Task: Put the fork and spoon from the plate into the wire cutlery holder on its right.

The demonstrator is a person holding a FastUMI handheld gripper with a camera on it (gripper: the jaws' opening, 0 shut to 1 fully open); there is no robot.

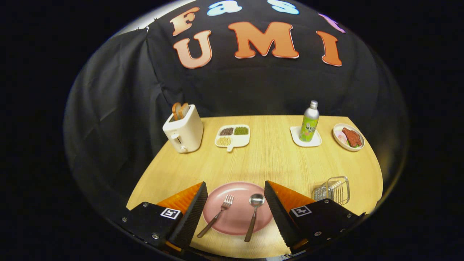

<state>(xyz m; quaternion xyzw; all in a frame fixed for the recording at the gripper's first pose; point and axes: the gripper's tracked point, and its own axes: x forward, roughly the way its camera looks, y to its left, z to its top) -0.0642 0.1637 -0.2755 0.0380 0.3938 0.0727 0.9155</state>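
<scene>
The pale wooden tabletop [275,163] carries everything here, and the round pink plate [237,221] near its front edge serves as the landmark.

The tongs [235,208], with black bodies and orange-backed wedge fingers [194,214], hang over the near edge of the tabletop, spread wide apart and gripping nothing. The plate lies between the two fingers, with one finger on each side of it.

Far behind the plate and to its left stands a cream-coloured toaster [183,128] with two brown slices of bread standing up out of its slots. Just to the right of the plate, past the right finger, sits the small silver wire cutlery holder [332,190], partly hidden by that finger.

Behind the plate, a little left of its centre line, lies a white divided tray [232,136] with dark, green and pale fillings in its compartments. Far behind the plate and to its right, a green bottle with a silver cap [309,123] stands upright on a white square coaster [305,139]. Farther right again is a small round dish [348,137] holding a reddish piece of food.

On the plate itself, a metal fork [216,216] lies on the left half and a metal spoon [253,214] on the right half, side by side and apart, their handles reaching over the near rim.
</scene>
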